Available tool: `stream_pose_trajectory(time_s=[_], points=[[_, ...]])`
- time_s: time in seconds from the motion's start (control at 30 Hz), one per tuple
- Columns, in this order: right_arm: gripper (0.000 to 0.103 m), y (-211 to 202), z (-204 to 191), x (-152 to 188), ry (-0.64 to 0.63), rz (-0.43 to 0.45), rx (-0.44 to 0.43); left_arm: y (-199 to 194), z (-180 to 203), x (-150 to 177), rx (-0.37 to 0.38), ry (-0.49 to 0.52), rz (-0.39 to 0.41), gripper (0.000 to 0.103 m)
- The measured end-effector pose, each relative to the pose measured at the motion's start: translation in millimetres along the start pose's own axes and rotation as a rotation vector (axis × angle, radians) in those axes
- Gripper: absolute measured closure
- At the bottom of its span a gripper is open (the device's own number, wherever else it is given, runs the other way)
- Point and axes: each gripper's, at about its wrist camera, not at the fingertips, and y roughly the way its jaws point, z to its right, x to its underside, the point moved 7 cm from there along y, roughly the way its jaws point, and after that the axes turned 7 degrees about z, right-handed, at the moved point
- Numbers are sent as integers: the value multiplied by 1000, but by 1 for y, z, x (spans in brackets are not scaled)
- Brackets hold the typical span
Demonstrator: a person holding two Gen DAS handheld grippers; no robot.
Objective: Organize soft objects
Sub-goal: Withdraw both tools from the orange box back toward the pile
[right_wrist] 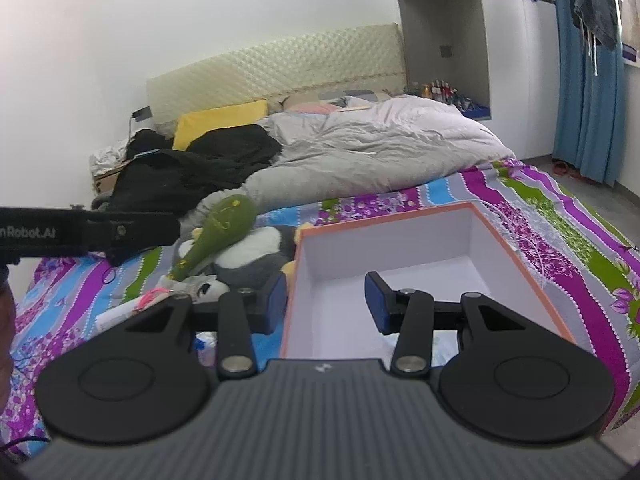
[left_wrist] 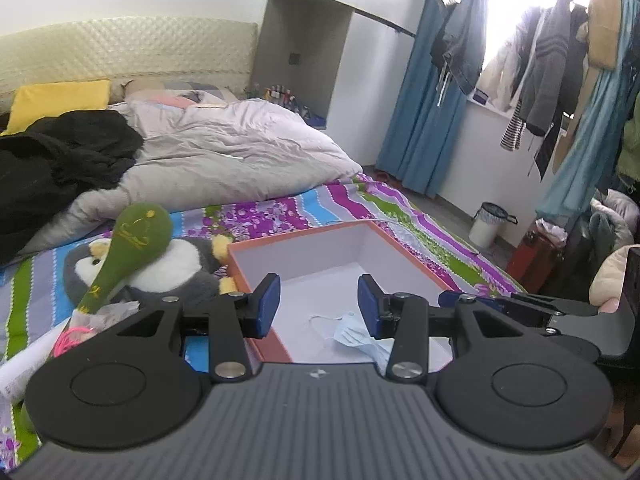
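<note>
Left wrist: face mask (left_wrist: 362, 340) in box (left_wrist: 320, 236), under empty claw (left_wrist: 319, 306)

Grey penguin plush (left_wrist: 176, 268) lies beside open orange box (left_wrist: 264, 344).

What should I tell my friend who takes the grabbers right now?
Left gripper: open, holding nothing. Right gripper: open, holding nothing.
The orange box sits open on the bed, with only a blue face mask inside.
The penguin plush lies left of the box, with the green soft club resting on it.
Done: mask in the box. Left: plush, club and probably the small bits by them.
</note>
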Motion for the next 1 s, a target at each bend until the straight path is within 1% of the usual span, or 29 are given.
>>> stream_pose_trajectory(time_s=[0.17, 0.27, 0.37, 0.63, 0.8, 1.0], points=[[57, -8, -21, 9, -12, 2, -33, -26, -13, 13, -27, -11, 13, 54], [57, -11, -32, 17, -8, -6, -49, -38, -22, 24, -38, -28, 7, 54], [57, -14, -42, 28, -1, -10, -62, -53, -34, 38, -69, -38, 7, 54], [57, -10, -68, 63, -15, -66, -104, -83, -71, 73, -138, -108, -7, 54], [57, -18, -84, 74, -11, -95, -129, -104, -94, 88, -192, -137, -2, 54], [57, -25, -106, 83, -26, -130, -159, -131, -115, 100, -253, -177, 26, 54]])
